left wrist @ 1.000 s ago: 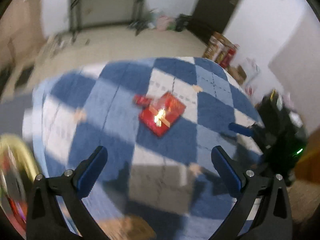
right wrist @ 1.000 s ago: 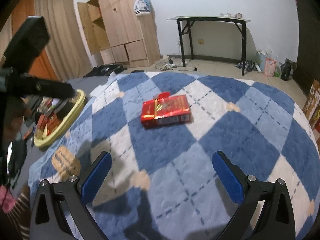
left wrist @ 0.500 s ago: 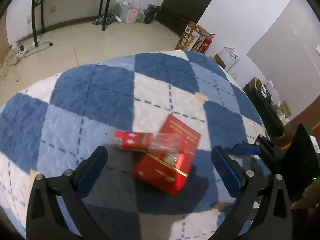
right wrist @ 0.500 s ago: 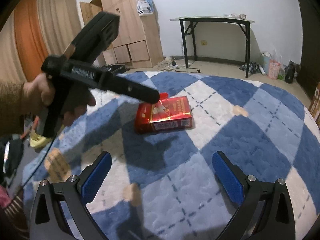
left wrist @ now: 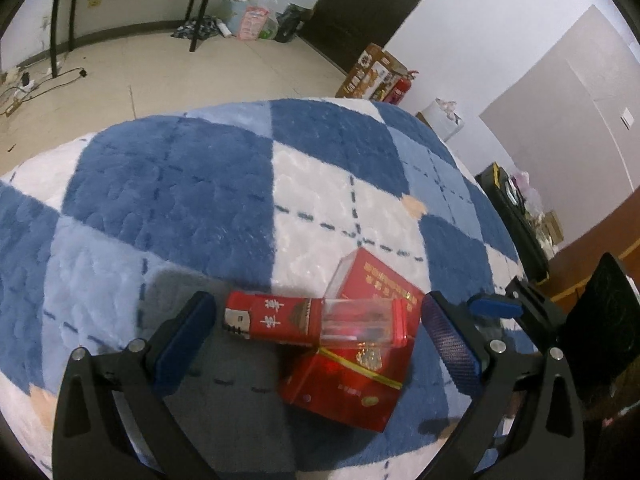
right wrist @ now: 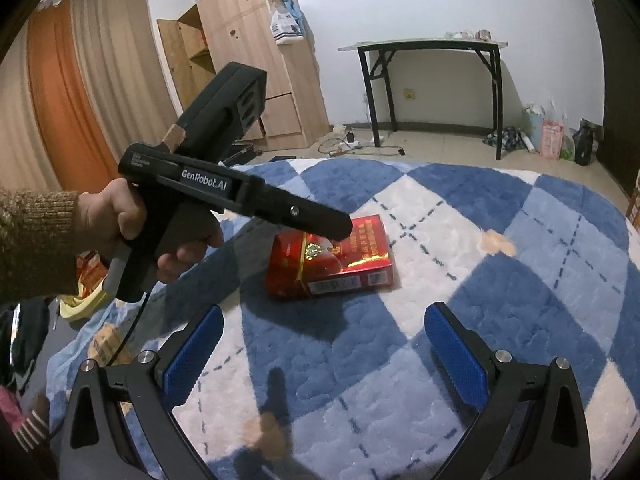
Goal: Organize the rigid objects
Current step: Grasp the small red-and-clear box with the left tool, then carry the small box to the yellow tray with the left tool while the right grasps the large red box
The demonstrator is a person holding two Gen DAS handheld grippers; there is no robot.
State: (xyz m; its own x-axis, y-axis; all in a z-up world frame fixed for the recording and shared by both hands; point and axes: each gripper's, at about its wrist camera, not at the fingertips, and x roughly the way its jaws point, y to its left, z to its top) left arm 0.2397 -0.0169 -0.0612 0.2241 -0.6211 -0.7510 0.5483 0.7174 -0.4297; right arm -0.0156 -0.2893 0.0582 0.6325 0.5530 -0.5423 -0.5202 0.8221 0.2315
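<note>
Left tool [left wrist: 316, 330] spread wide around small red box [left wrist: 276, 317]

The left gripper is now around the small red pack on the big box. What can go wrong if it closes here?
The left gripper is open, its fingers astride the small red pack. The pack lies half on the large red box, overhanging the blanket, so closing may tip it or drag the box. Its clear wrap looks slippery and might slide.

White walls [right wrist: 420, 0], tiled floor [left wrist: 160, 68], wooden wardrobe [right wrist: 256, 60].
</note>
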